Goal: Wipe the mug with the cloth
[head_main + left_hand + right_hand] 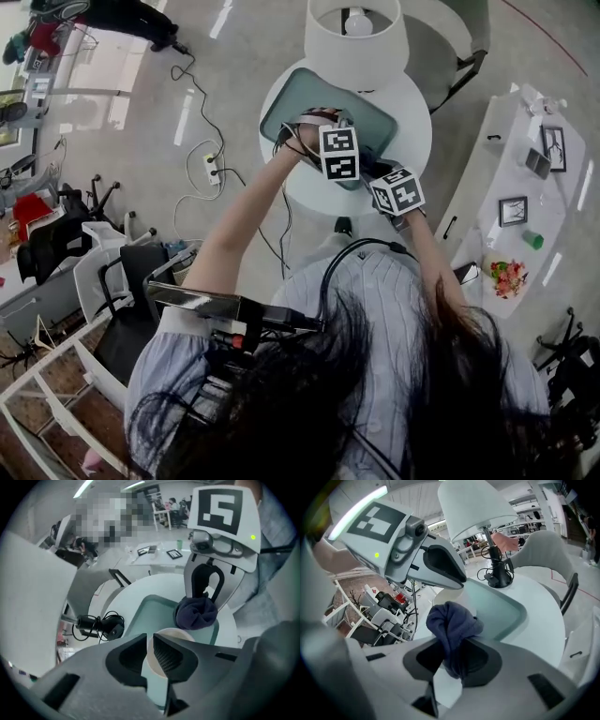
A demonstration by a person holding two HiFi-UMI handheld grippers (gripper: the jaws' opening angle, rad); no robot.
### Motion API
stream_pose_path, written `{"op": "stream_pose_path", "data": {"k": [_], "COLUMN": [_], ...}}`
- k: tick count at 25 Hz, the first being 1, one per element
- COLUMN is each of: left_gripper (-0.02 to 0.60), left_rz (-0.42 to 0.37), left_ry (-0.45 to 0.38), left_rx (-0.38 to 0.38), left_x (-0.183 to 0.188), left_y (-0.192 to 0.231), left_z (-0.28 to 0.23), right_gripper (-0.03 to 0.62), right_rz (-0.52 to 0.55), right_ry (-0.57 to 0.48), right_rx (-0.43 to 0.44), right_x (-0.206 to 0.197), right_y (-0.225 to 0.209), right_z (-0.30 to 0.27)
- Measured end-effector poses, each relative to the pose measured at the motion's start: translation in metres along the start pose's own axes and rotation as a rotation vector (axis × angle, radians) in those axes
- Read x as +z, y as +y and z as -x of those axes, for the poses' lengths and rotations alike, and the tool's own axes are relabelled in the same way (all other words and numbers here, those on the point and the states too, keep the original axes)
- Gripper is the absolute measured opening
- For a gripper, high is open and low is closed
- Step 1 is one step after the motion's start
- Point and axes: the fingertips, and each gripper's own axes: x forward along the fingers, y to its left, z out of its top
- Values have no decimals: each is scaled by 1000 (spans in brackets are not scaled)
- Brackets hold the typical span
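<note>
In the left gripper view, the left gripper [149,644] is nearly closed, clamping the wall of the pale mug [183,633] just below the rim. The mug hangs over the teal tray [140,616]. Just beyond the rim, straight ahead of these jaws, the right gripper [206,595] points back with the dark blue cloth [197,613] bunched in front of it. I cannot tell whether the cloth touches the mug.

In the right gripper view, the jaws are pinched tight on the cloth, with a loose wad standing out past the tips. The mug sits just ahead of that wad, under the left gripper.

In the head view, the two grippers meet nose to nose above the tray on the round table [412,122].

To wipe well, I would press the soft wad, not the hard jaw tips, against the mug. It probably helps to hold the left grip firm so the mug cannot swivel. Sweep around the rim and wall, working on the side away from the left jaws.
</note>
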Motion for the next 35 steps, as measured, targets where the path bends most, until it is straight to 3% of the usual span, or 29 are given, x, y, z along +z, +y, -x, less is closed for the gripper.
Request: {"op": "stream_pose_path", "data": {"k": [3,6,9,19,21,26,35], "left_gripper": [43,43,43,43,43,43,43], "left_rz": [-132,-200,-256,-311,-247,22,385], "left_ry": [15,19,36,64,82,100,52], "left_rx": [-24,-57,-38,-65,-88,-204,-233], "left_x": [1,-2,-3,-5,-7,-15,-29], "left_y": [-2,-5,-2,-8,-8,-9,-7], "left_z": [0,4,-1,-19,-20,-19,-13], "right_gripper": [98,98,98,98,98,98,98], "right_rz": [-12,-14,-15,-29,-30,-48,-50], "right_ry": [-3,-1,2,6,5,-3,-12], "right_rx": [5,13,16,19,17,6,-18], "right_x": [0,0,-2,2,2,5,9], "right_y": [1,2,2,0,0,-4,-2], "right_z": [-1,-2,-4,-6,-7,-8,-11]}}
